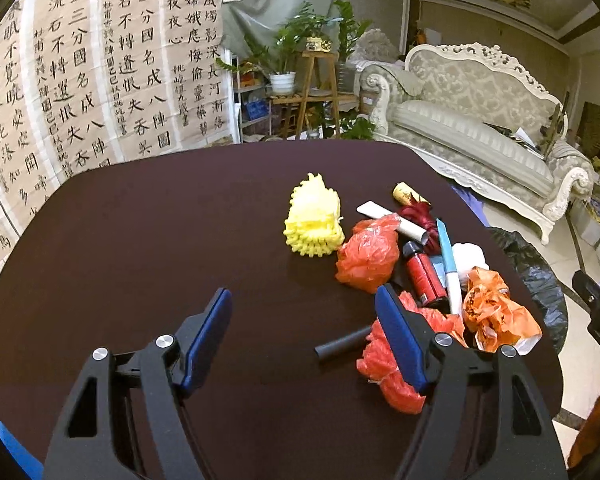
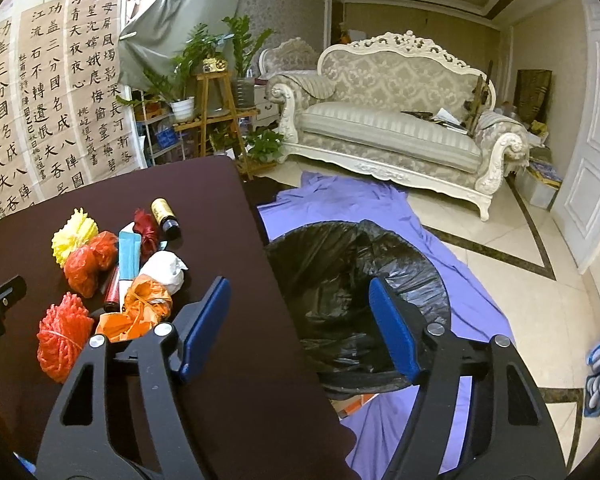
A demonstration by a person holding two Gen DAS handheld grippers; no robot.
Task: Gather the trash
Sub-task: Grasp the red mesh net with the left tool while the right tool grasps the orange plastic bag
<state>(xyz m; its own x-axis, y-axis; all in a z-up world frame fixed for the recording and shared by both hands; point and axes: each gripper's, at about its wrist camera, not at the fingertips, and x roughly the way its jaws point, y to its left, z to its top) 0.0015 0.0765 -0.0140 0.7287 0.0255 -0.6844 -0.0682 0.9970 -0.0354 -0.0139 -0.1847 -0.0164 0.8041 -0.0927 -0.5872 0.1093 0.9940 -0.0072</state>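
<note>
Over the tabletop [image 1: 140, 240], the left hand-held gripper [image 1: 304, 312] is hovering wide open, empty, w/ the trash pile [image 1: 412, 264] just right. Right hand-held gripper [image 2: 300, 304], also open & empty, is hanging near the bin [image 2: 356, 280]. Next: prob. closing on a bag.

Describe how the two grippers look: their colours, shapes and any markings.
Both look alike. The left gripper and the right gripper have matte black frames with triangular cut-outs and round silver bolts at the pivots. Their jaws are flat, slanted plates faced with blue pads. No cables or sleeves show. In the left wrist view the right gripper's body appears at the edge, bearing pale lettering too cut off to read.
</note>
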